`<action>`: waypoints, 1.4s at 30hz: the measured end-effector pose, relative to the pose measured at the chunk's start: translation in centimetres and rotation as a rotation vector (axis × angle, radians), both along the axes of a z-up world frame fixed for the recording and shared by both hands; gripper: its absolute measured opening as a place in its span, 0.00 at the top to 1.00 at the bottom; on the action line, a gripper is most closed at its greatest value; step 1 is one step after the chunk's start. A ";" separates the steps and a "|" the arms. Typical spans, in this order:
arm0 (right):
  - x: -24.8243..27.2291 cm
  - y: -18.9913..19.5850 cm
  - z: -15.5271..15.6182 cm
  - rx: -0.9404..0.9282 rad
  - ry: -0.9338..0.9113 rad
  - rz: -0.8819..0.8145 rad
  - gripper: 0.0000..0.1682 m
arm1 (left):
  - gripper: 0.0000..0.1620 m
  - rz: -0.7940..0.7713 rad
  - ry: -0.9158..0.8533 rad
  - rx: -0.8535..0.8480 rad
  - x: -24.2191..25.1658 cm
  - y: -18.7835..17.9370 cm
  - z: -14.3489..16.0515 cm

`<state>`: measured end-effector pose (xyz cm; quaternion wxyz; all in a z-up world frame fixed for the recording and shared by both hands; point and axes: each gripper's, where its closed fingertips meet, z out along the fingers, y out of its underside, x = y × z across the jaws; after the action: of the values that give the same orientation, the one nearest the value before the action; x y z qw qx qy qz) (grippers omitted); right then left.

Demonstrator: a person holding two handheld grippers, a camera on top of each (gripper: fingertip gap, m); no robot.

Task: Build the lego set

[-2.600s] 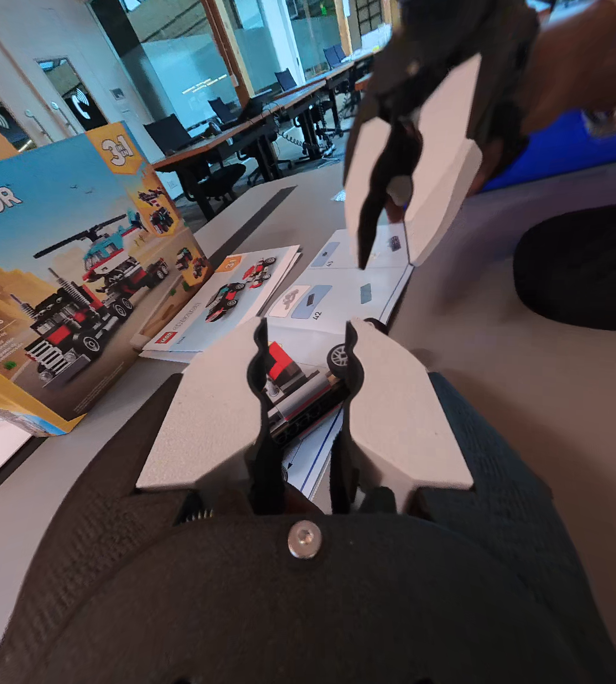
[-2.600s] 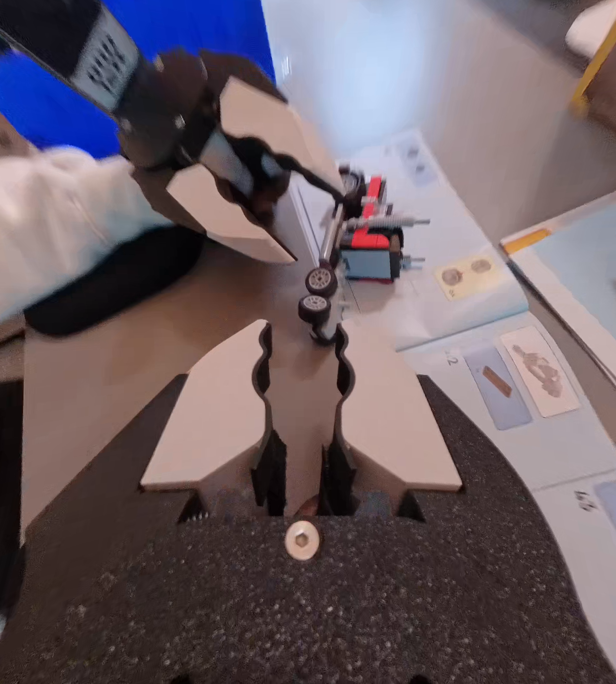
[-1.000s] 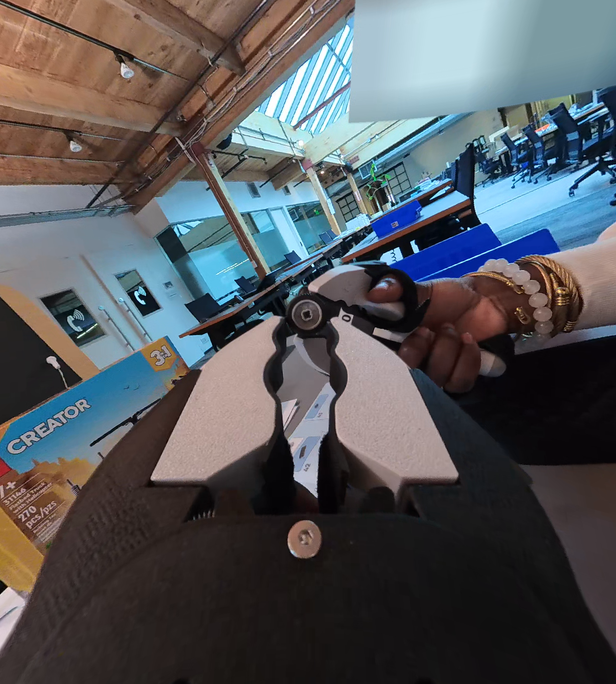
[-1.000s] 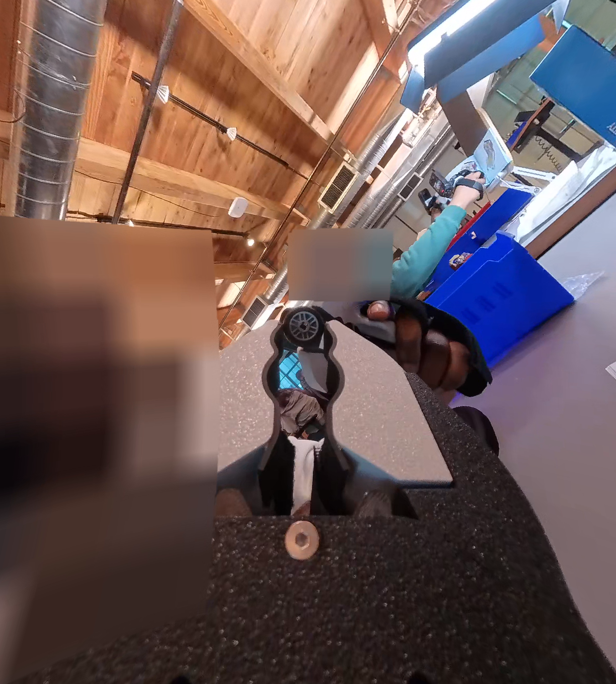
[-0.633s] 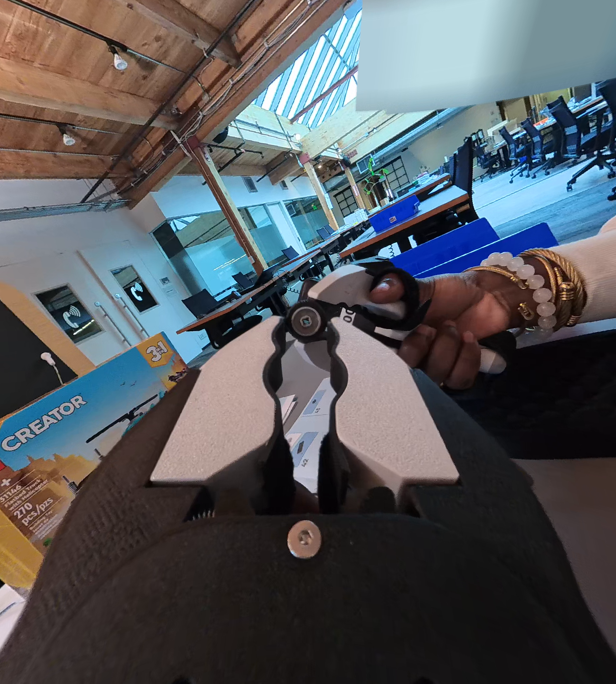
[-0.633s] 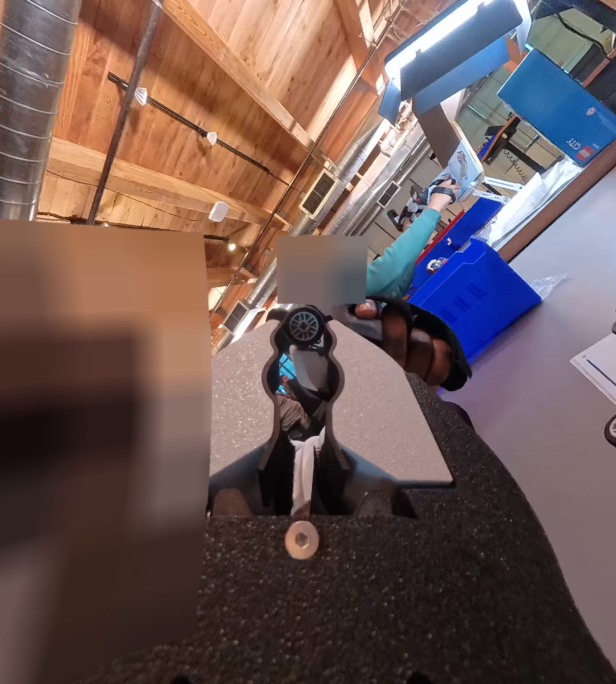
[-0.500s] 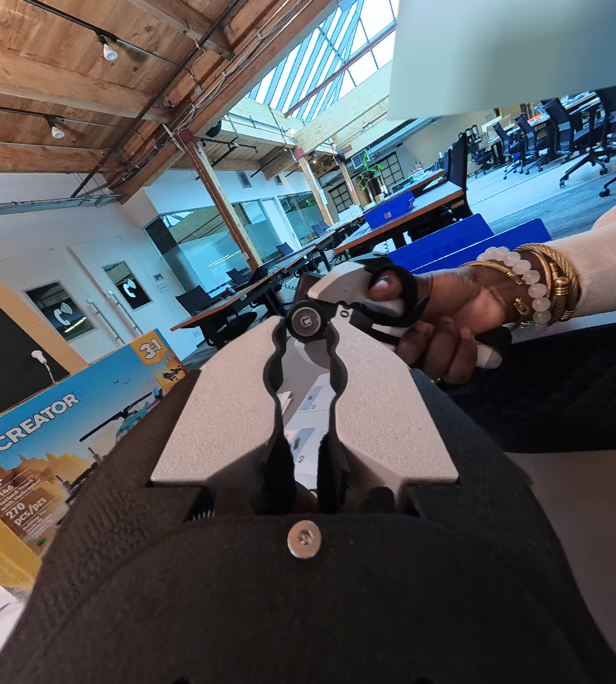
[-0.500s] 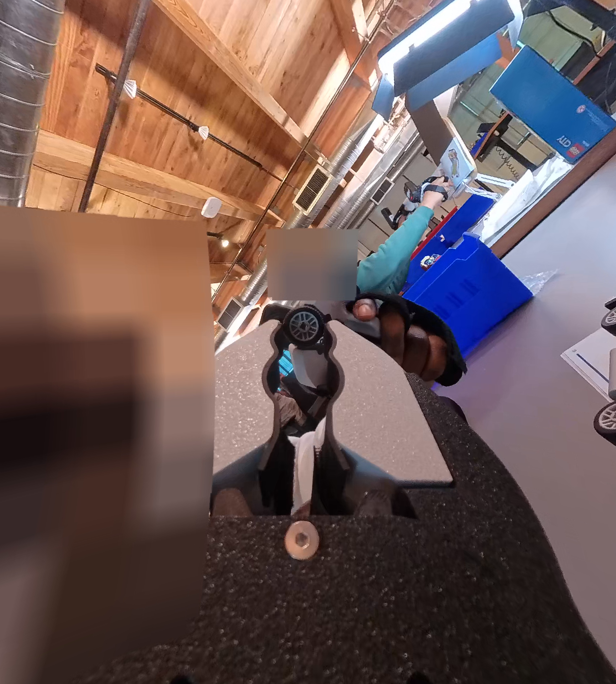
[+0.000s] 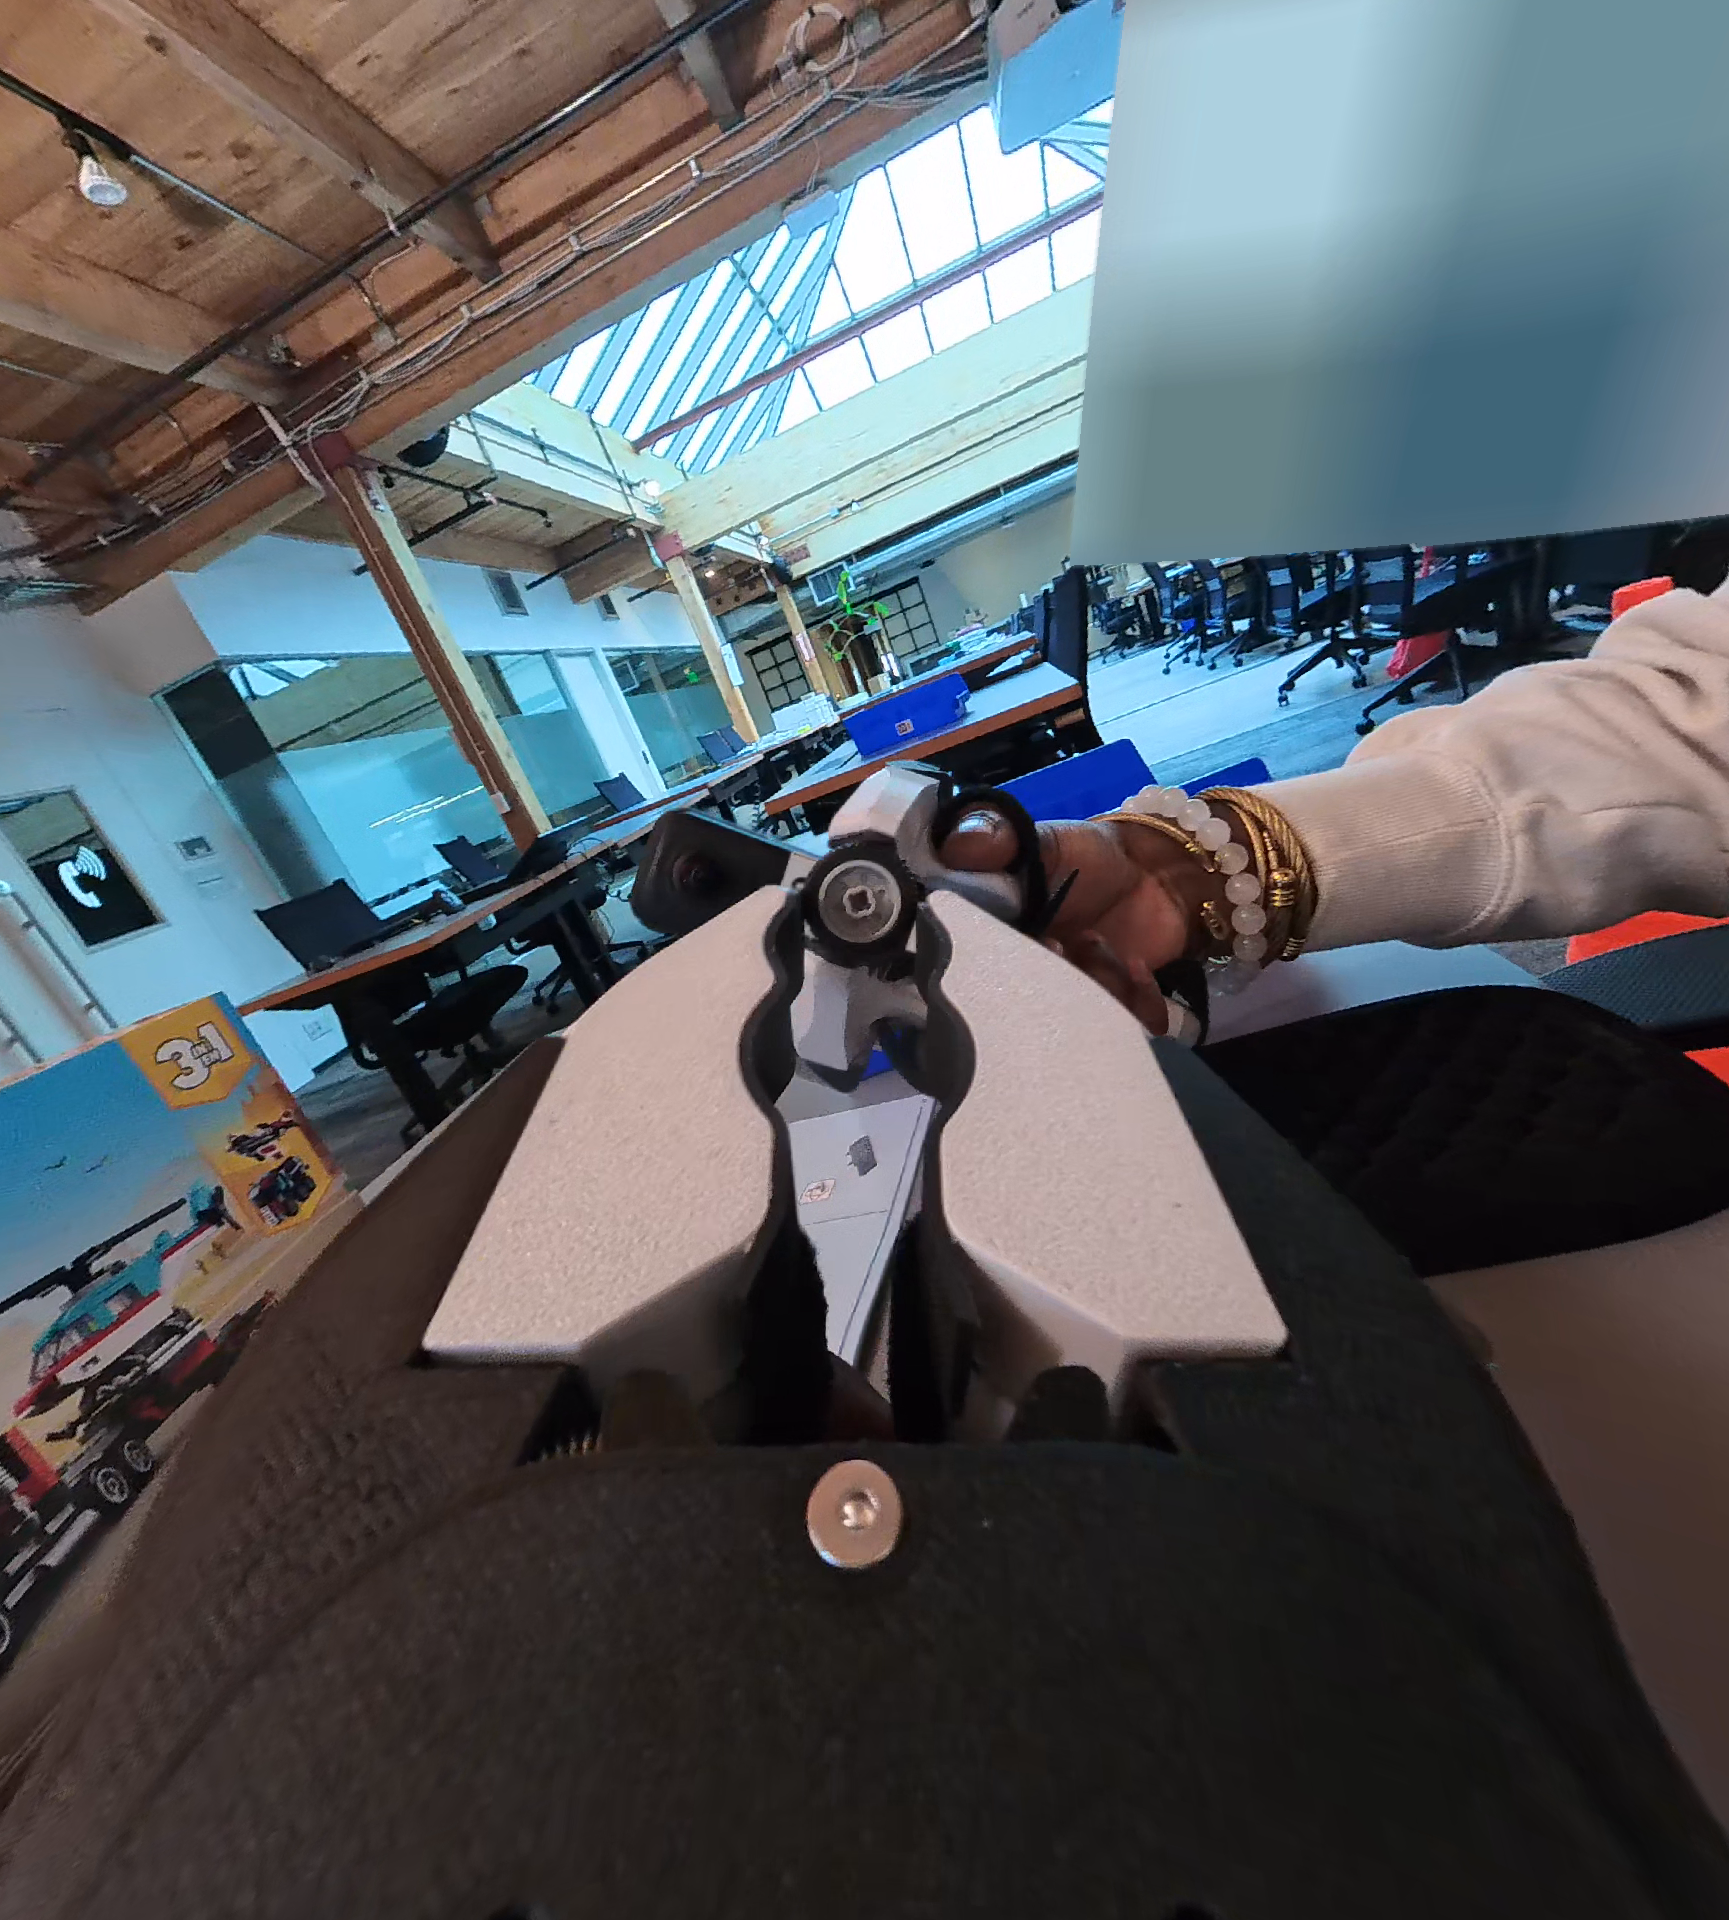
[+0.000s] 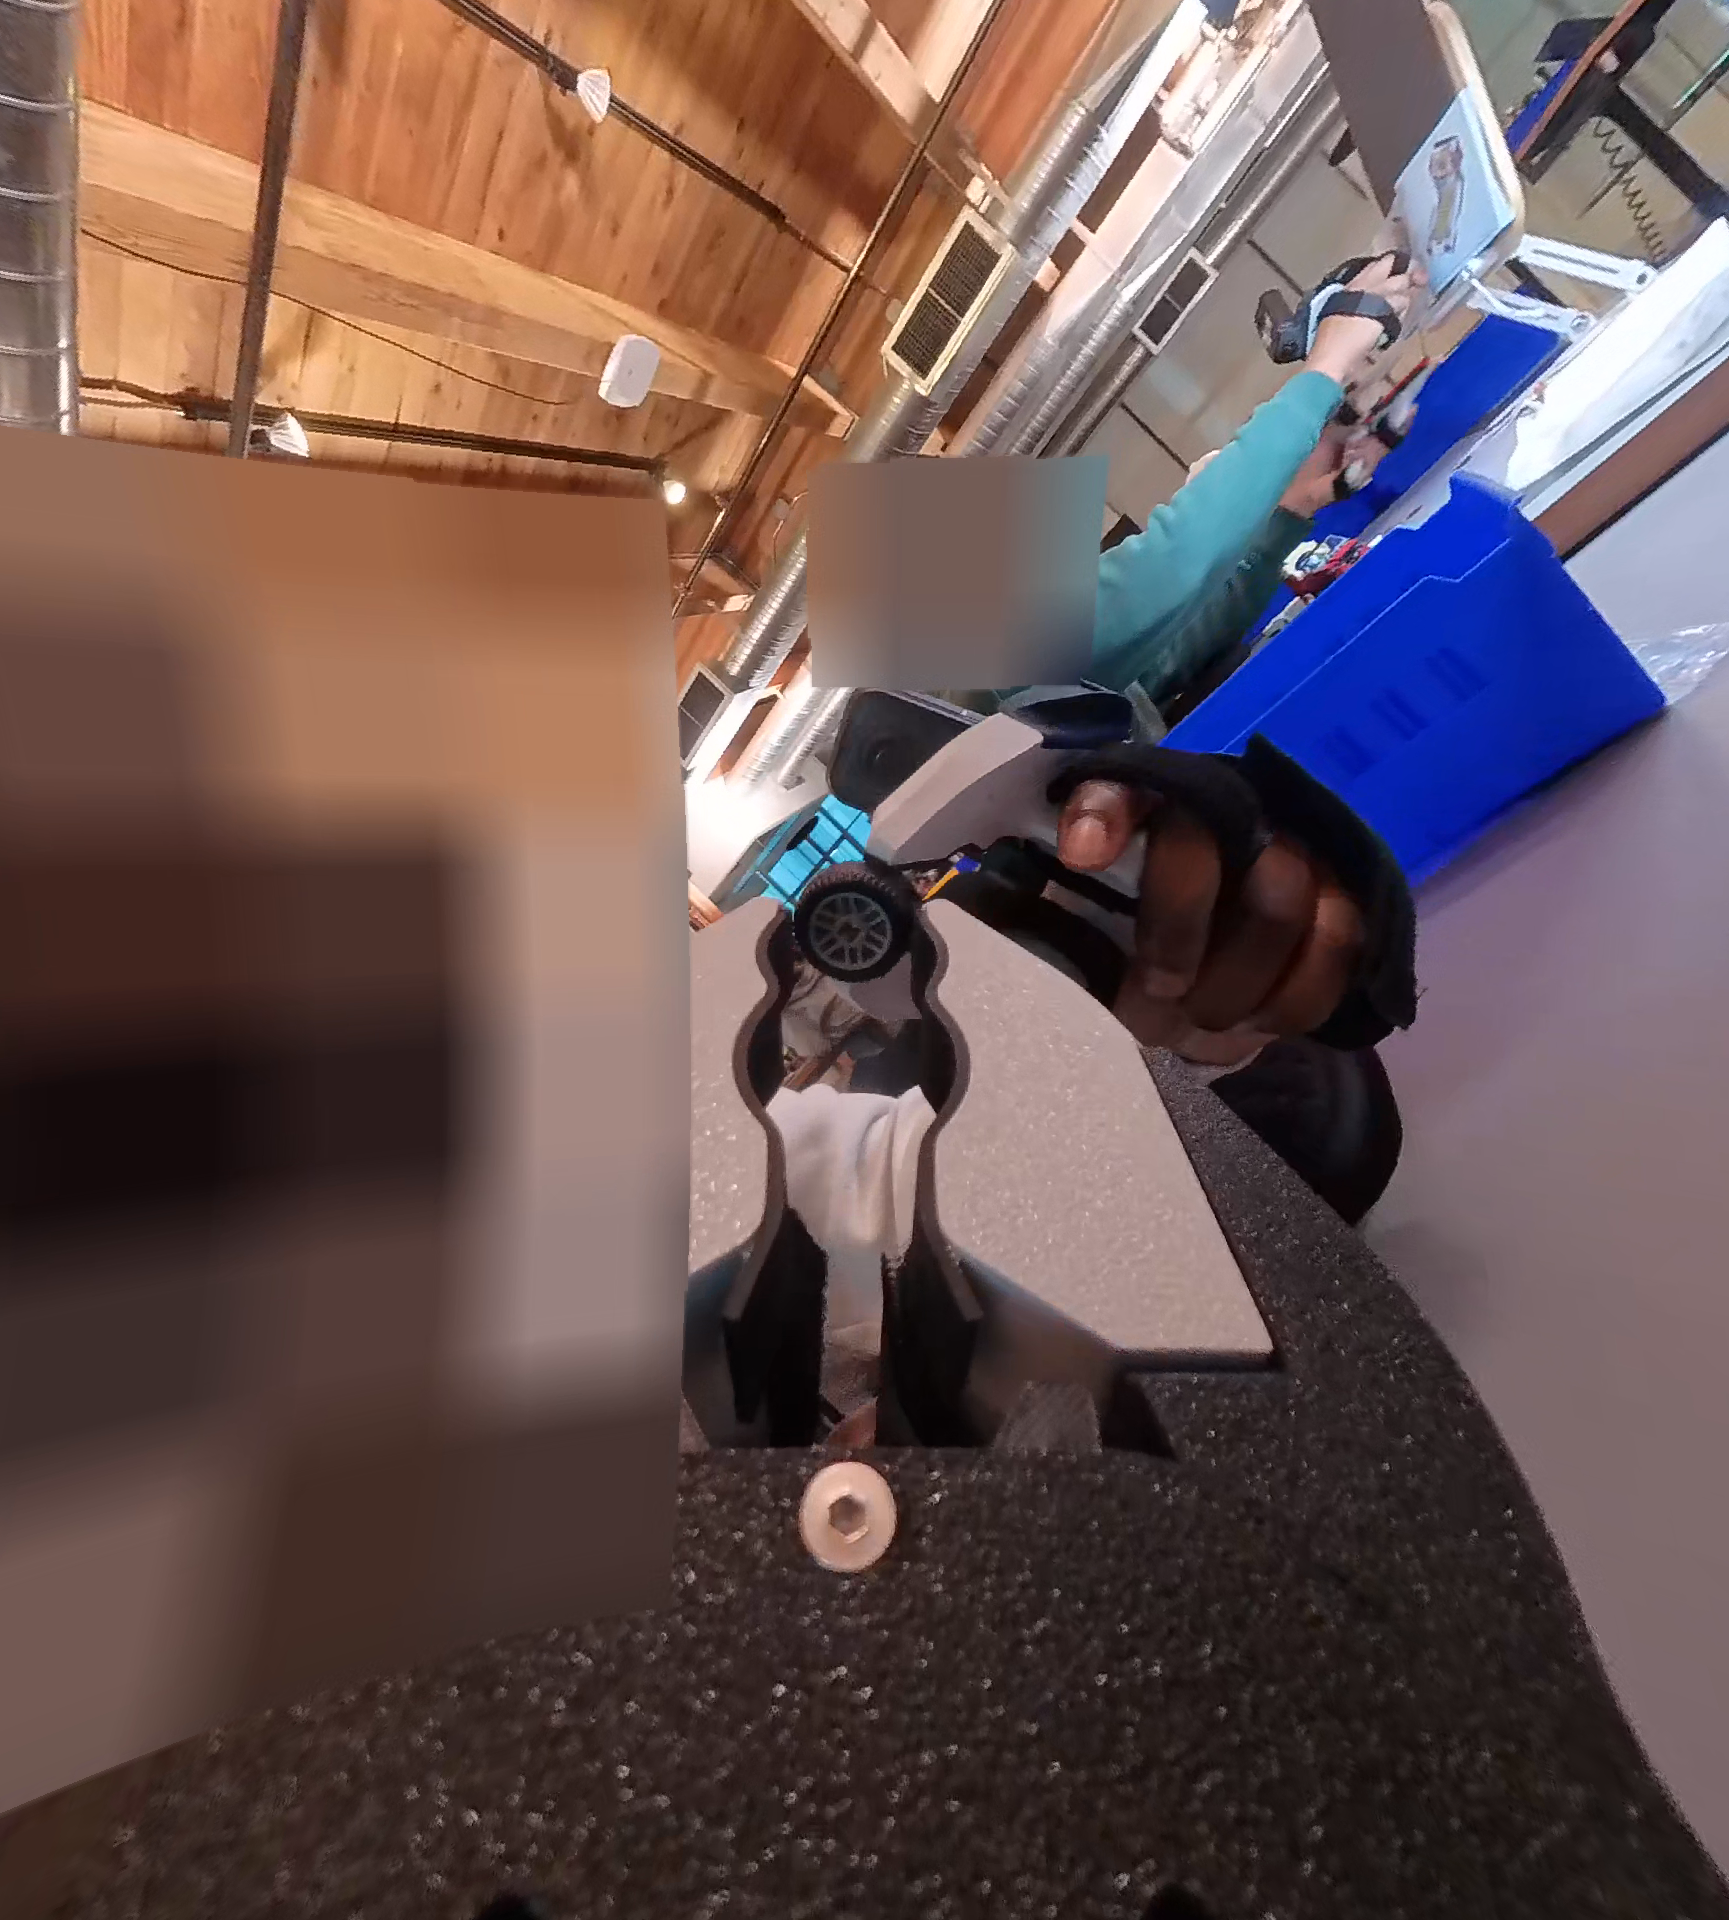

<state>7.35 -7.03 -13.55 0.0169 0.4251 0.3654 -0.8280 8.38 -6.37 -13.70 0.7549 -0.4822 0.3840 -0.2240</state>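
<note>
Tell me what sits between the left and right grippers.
A small wheel, pinched by the left gripper and right gripper; both wrist views show it.

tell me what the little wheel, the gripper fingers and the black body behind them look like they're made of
Wheel: black ridged tyre, likely rubber, on a grey spoked hub that looks like hard plastic.
Fingers: pale grey with a fine grainy matte surface, probably printed plastic.
Black body: speckled, rough matte surface, apparently also printed plastic, with a shiny metal screw.
</note>
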 end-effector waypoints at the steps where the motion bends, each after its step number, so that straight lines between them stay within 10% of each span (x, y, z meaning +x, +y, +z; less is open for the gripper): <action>1: 0.0 -0.1 0.0 -0.006 0.005 0.008 0.87 | 0.87 -0.005 0.000 0.003 0.1 -0.1 0.0; 21: 0.2 0.4 -0.4 0.060 -0.005 -0.047 0.88 | 0.87 0.022 0.051 -0.001 -0.2 0.1 -0.5; 33: 2.2 4.2 -6.7 0.651 -0.371 -0.206 0.88 | 0.75 0.344 0.700 -0.216 -5.6 5.8 -11.3; 42: 2.4 5.1 -7.9 0.683 -0.426 -0.200 0.87 | 0.86 0.183 0.879 -0.307 -5.1 7.6 -13.9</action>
<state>9.71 -1.88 -21.48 -0.1303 0.6015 0.5643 -0.5503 3.29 1.28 -27.58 0.4575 -0.6692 0.5854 0.0145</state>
